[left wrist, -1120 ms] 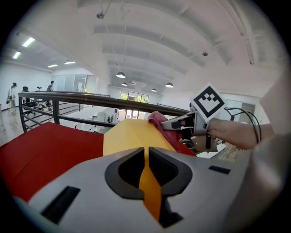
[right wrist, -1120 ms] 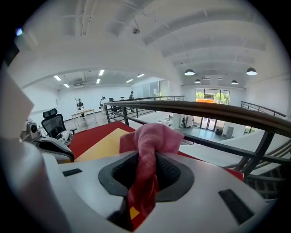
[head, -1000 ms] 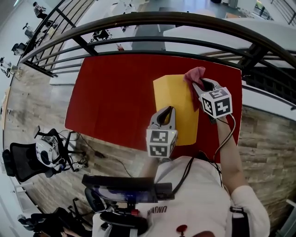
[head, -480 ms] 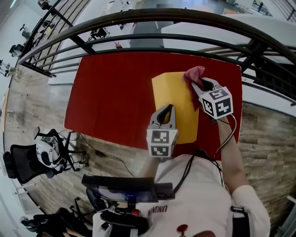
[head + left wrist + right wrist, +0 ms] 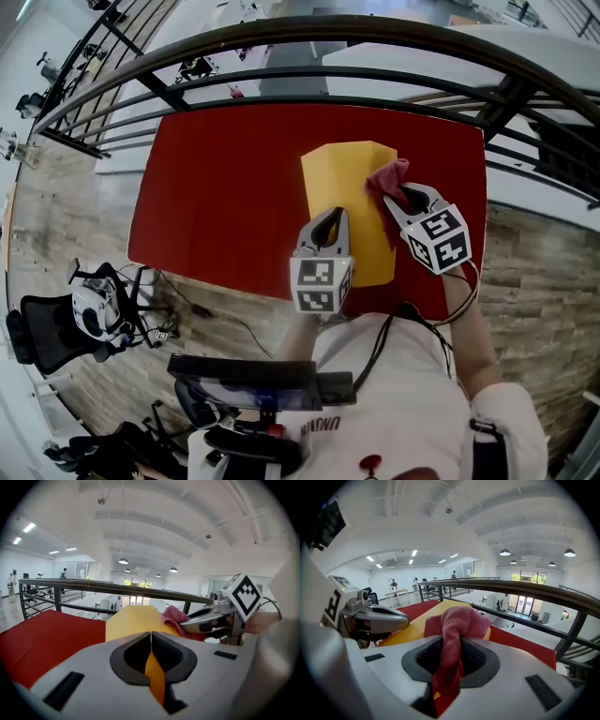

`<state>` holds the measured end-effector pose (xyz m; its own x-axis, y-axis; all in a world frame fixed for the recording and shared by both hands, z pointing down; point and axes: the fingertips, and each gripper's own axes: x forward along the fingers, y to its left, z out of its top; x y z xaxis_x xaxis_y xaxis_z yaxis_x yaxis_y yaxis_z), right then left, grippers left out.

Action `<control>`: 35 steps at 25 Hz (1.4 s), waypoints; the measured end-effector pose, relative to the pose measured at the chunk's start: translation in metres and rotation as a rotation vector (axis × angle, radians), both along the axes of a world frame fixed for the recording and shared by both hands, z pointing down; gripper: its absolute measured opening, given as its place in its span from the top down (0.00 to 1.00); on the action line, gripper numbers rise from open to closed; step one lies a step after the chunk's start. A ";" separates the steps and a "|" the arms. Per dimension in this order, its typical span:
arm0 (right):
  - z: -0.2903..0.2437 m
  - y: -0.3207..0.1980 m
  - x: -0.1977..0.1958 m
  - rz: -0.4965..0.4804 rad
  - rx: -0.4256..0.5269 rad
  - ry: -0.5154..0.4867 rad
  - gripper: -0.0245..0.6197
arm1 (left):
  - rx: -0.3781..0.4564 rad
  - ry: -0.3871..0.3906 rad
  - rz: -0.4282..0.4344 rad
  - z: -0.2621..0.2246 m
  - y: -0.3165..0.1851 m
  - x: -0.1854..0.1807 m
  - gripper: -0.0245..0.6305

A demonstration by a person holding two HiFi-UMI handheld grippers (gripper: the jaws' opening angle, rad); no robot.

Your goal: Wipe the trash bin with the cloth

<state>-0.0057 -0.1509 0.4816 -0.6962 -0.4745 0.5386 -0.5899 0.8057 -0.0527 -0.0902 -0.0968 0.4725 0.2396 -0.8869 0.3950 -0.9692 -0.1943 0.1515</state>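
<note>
Bin [image 5: 339,192]: lies on the table [image 5: 225,187]; I judge it light, stiff and thin-walled, best held by its edge.
Left gripper [image 5: 151,638]: pinched on the bin's near edge.
Right gripper [image 5: 450,645]: clamped on the cloth [image 5: 457,620], which is soft, bunched and at the bin's right side.

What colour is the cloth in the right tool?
Pinkish red cloth, clearest in the right gripper view.

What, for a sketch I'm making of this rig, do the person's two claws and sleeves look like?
Both the left claw and the right claw are pale grey shells with black ribbed pads, each carrying a white cube of black square markers. A thin black cable runs from the right one. The person wears a white shirt.
</note>
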 end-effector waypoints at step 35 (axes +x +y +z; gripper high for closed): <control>0.042 0.160 0.042 -0.353 -0.166 0.149 0.81 | -0.001 -0.010 -0.001 0.001 0.001 0.003 0.95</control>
